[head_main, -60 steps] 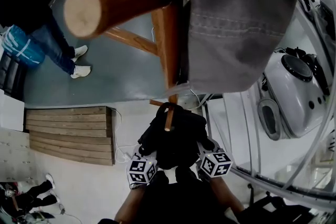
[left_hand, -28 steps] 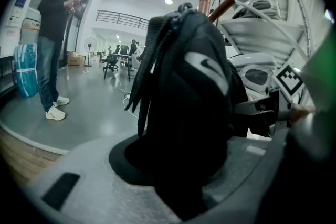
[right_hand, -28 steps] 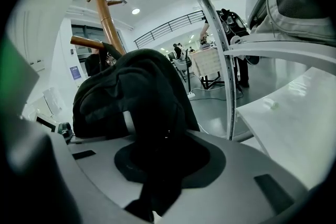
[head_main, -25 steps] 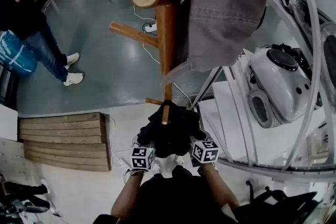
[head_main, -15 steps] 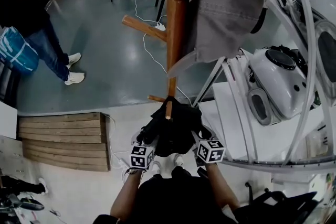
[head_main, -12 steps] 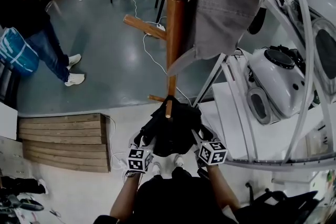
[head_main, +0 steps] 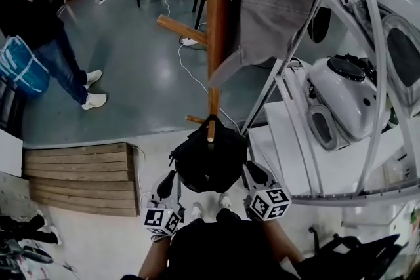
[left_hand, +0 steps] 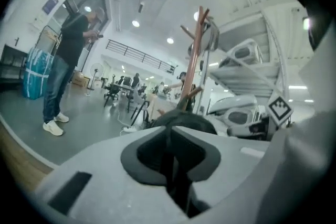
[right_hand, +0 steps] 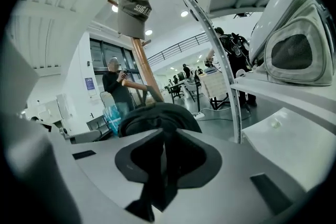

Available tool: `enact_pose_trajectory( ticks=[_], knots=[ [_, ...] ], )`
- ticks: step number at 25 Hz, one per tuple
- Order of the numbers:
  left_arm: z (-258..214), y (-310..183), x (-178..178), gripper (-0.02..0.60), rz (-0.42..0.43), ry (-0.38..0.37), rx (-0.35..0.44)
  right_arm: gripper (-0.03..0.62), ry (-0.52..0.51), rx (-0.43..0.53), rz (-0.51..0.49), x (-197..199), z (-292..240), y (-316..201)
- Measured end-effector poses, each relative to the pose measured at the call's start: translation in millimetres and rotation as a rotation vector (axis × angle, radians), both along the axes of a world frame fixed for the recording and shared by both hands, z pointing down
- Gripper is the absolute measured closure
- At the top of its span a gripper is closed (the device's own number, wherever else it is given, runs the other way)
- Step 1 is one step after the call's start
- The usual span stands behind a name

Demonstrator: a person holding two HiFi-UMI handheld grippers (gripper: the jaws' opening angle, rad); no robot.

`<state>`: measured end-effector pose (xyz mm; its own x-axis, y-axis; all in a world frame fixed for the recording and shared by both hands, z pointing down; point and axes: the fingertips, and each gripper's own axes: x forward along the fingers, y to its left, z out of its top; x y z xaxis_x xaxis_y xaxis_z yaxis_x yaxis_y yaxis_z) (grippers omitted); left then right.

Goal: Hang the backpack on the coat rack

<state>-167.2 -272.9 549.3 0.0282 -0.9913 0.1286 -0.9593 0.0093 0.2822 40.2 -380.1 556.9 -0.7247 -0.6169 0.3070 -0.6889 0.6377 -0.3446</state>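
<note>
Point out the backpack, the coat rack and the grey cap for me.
backpack (head_main: 211,167): head view, middle of its black body.
coat rack (head_main: 218,36): head view, on the upright wooden pole.
grey cap (right_hand: 133,13): right gripper view, on its crown.

Your head camera is looking steeply down from close beside the tall brown wooden coat rack post (head_main: 218,23) onto the black fabric backpack (head_main: 210,164) at lower centre. Both gripper cameras are looking roughly level over their own jaws, sharing backpack and post mid-frame.
</note>
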Motion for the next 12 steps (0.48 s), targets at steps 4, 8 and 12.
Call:
enact_pose_trajectory(
  ticks=[4,8,12],
  knots=[
    [-49.9,7.0,9.1,0.561,0.015,0.023,0.123,0.554,-0.035,0.034,-0.022,-7.9,-25.3,15.8],
    [-69.9,16.4,14.1,0.563,-0.033,-0.142,0.085,0.571,-0.024,0.074,0.008,-9.1,-45.5,26.9],
    [-73.9,28.6,24.1,0.563,-0.079,-0.282,0.051,0.576,-0.023,0.095,-0.002,-15.6,-55.3,40.5]
  ],
)
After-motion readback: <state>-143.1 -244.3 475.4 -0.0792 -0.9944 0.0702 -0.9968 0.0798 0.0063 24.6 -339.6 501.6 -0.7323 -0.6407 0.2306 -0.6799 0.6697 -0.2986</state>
